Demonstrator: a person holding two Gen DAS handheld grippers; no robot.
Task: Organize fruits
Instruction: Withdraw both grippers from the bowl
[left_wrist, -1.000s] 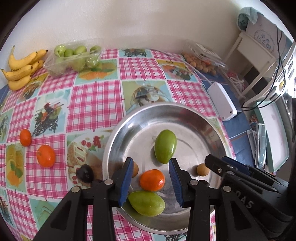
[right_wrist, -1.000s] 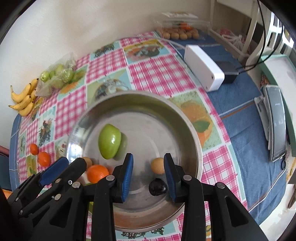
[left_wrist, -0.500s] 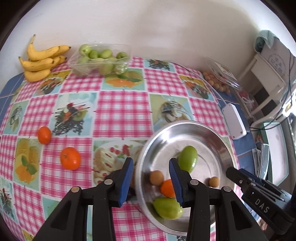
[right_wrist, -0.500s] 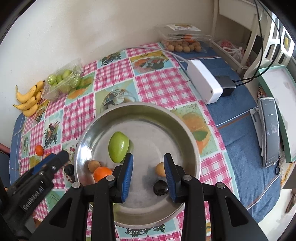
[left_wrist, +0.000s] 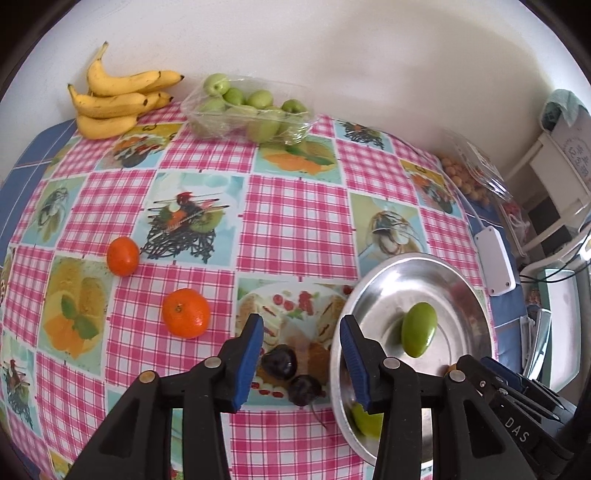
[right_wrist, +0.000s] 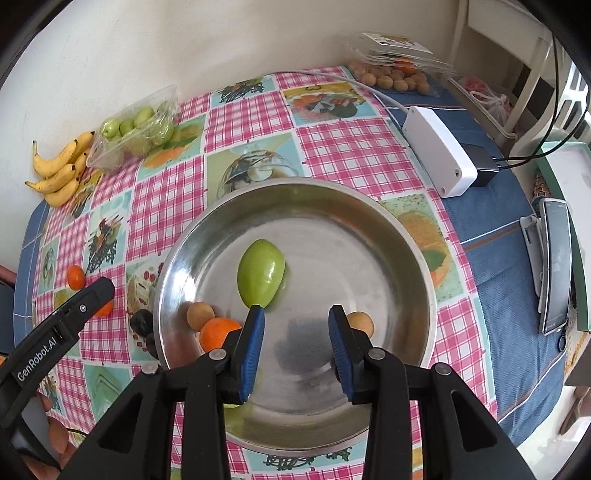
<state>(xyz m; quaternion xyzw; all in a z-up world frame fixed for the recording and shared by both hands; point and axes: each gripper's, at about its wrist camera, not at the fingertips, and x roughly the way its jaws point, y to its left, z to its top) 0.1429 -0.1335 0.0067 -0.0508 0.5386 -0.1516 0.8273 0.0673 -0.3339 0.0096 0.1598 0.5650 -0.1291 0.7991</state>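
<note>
A steel bowl (right_wrist: 413, 258) (left_wrist: 388, 273) holds a green mango (right_wrist: 260, 273) (left_wrist: 419, 328), a tangerine (right_wrist: 218, 332), two small brown fruits (right_wrist: 199, 314) (right_wrist: 362, 322) and a second green fruit (left_wrist: 365, 421), partly hidden by fingers. My left gripper (left_wrist: 301, 354) is open and empty, above two dark plums (left_wrist: 279, 362) (left_wrist: 304, 389) lying on the cloth left of the bowl. Two tangerines (left_wrist: 186, 313) (left_wrist: 123, 256) lie further left. My right gripper (right_wrist: 295, 343) is open and empty over the bowl's near part.
Bananas (left_wrist: 114, 101) and a clear tray of green fruits (left_wrist: 251, 110) sit at the far edge by the wall. A pack of small brown fruits (right_wrist: 395, 74), a white box (right_wrist: 437, 149) with cable and a phone (right_wrist: 554, 262) lie right of the bowl.
My left gripper has swung left, off the bowl and over the plums on the cloth. My right gripper has pulled back a little; the dark fruit in the bowl is now hidden.
</note>
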